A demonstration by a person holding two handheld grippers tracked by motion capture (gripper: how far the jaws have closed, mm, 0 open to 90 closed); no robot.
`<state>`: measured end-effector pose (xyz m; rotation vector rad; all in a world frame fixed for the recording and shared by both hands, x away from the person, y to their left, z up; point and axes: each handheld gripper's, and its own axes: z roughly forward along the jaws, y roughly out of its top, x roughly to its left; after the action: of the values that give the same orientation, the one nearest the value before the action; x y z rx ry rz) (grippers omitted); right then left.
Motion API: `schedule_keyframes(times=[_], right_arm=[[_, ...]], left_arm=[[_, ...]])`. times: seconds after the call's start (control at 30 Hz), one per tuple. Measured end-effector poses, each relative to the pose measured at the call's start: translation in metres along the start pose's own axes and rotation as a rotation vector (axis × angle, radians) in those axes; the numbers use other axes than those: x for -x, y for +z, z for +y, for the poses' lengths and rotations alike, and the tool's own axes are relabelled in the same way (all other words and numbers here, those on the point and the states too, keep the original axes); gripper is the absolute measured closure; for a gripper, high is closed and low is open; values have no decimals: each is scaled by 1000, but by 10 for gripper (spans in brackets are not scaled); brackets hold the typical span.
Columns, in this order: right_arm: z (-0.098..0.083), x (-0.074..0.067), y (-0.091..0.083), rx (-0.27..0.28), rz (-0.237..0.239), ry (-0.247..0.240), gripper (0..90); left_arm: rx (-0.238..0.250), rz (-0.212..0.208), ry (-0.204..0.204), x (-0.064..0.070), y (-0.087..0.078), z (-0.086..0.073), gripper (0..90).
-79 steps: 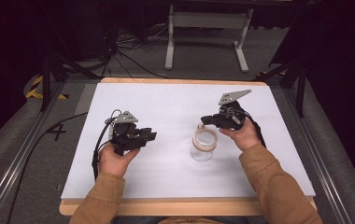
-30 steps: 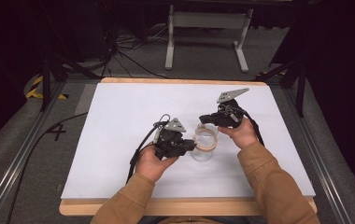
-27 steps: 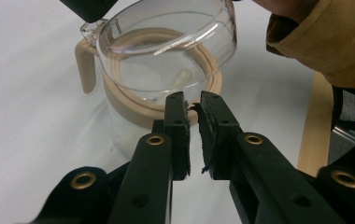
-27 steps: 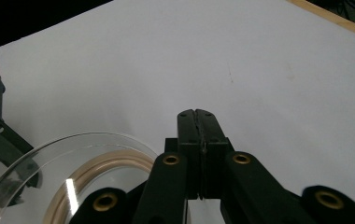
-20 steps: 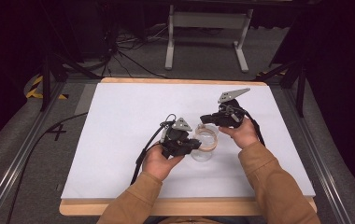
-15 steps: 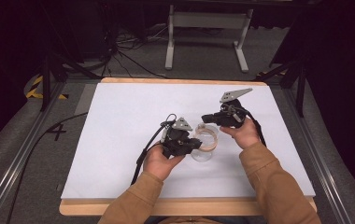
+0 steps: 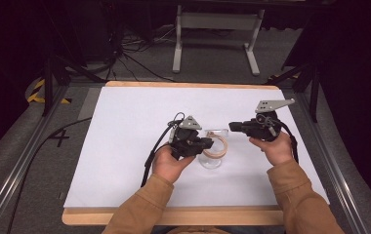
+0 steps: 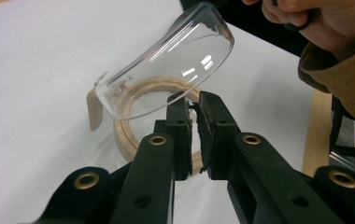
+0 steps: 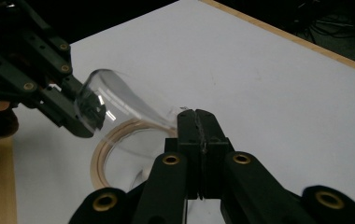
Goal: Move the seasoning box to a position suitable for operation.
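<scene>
White table (image 7: 125,146), mid-area toward the right edge: both grippers at the clear lidded jar (image 7: 213,155).
Left gripper (image 7: 208,144) has crossed over, jaws nearly closed on the jar's tan rim (image 8: 133,140); right gripper (image 7: 232,126), closed, props the hinged lid (image 8: 166,79) open.

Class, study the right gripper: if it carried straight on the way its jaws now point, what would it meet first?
Most likely the clear lid of the glass jar just ahead of the right gripper, then the left gripper behind it. Its jaws are shut, and whether they already touch the lid's hinge is unclear.
</scene>
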<state>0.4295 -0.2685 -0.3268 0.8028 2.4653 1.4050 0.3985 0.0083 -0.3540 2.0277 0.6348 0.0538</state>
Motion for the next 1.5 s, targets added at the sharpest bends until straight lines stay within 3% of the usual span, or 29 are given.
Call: schedule_keyframes(times=[0.2, 0.43, 0.93, 1.27, 1.5], right_arm=[[-10, -4, -20, 48, -14, 22, 899], [-17, -4, -33, 59, -43, 38, 898], [-27, -2, -37, 46, -53, 49, 898], [-27, 1, -41, 58, -58, 55, 898], [-27, 1, -42, 50, -57, 49, 897]], left_arm=[[42, -13, -29, -9, -3, 7, 839], [67, 0, -44, -16, -3, 12, 851], [105, 56, -116, -39, -1, 17, 852], [121, 56, -62, -30, -13, 18, 825], [114, 71, 7, -12, -47, 14, 801]])
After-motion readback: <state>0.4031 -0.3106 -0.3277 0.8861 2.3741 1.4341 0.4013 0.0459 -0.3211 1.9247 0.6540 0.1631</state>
